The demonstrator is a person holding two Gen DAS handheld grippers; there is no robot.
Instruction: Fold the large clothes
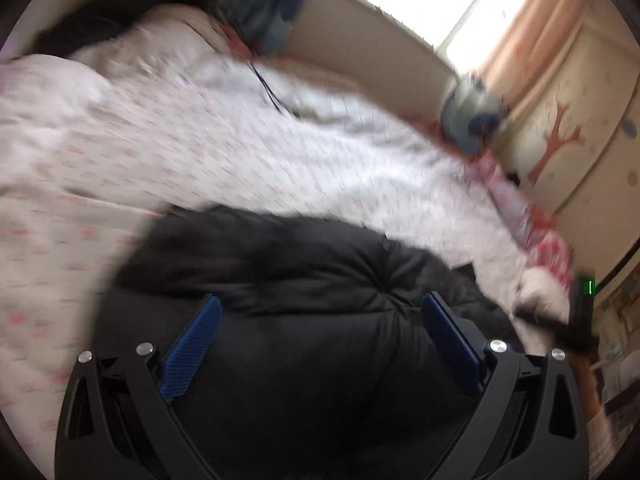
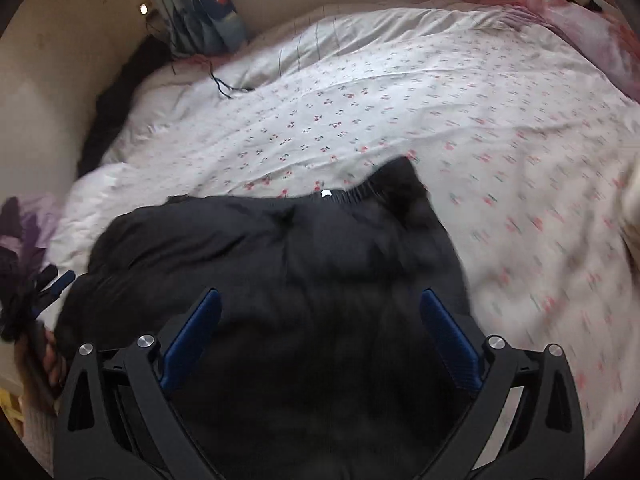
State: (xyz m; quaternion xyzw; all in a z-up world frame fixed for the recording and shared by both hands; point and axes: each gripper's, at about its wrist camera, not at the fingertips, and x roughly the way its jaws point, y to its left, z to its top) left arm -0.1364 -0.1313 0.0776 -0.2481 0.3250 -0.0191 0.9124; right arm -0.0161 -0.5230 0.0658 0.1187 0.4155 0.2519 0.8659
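Observation:
A black puffy jacket (image 1: 304,280) lies bunched on a bed with a white cherry-print cover (image 1: 240,152). My left gripper (image 1: 320,304) is open, its blue pads wide apart just above the jacket, holding nothing. In the right wrist view the same jacket (image 2: 280,260) lies on the bed cover (image 2: 400,112), with its ribbed collar and a small white tag at its far edge. My right gripper (image 2: 320,300) is open above the jacket, empty. The other gripper shows at the left edge (image 2: 44,284). Both views are motion-blurred.
Blue-grey pillows (image 2: 208,12) stand at the headboard. A dark cable (image 2: 224,84) lies on the cover near them. A pink floral sheet edge (image 1: 532,224) runs along the bed's side. A window with a peach curtain (image 1: 520,20) and a decorated wall lie beyond.

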